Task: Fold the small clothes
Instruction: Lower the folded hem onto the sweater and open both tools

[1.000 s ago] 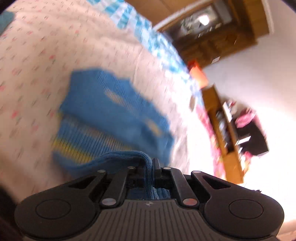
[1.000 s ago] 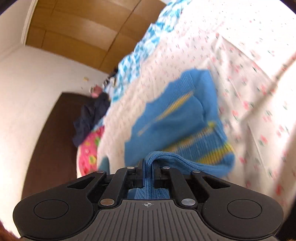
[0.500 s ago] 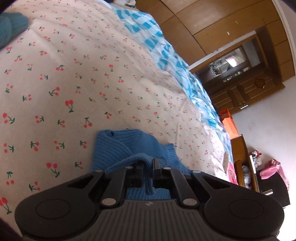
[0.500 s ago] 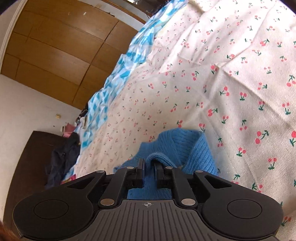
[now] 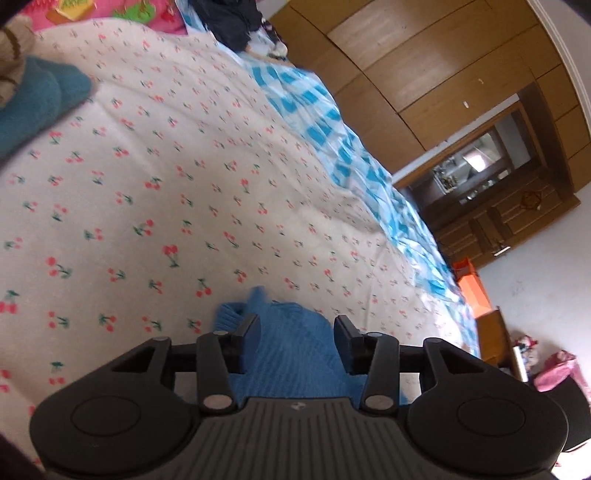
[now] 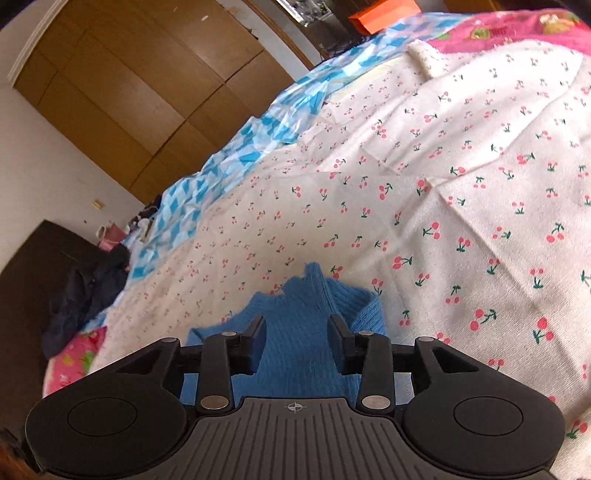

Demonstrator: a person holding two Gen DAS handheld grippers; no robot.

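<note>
The bed [image 5: 155, 192], spread with a cherry-print sheet, fills most of both views. A checked blue and white cover [image 5: 332, 140] runs along its far edge, with wooden wardrobe doors [image 6: 140, 85] beyond that. On the sheet, well apart from the work and toward the pink pillow [image 5: 110, 11], lies a teal knitted garment [image 5: 33, 103].

The blue sweater [image 5: 295, 350] lies on the sheet directly under both tools, its ribbed edge poking out just past the fingertips.

Half a second ago each tool had a pinch of this knit clamped between closed fingers. Now the left gripper [image 5: 297, 332] stands wide open with the sweater lying loose between its fingers, gripped by nothing. The right gripper [image 6: 297, 334] is the same: jaws spread wide, fabric resting below and between them, nothing held.

So the carried edge has been let go onto the sheet. That probably means this fold, or the placing of the sweater, is done. How flat it lies cannot be told, as the tool bodies hide most of it.
</note>
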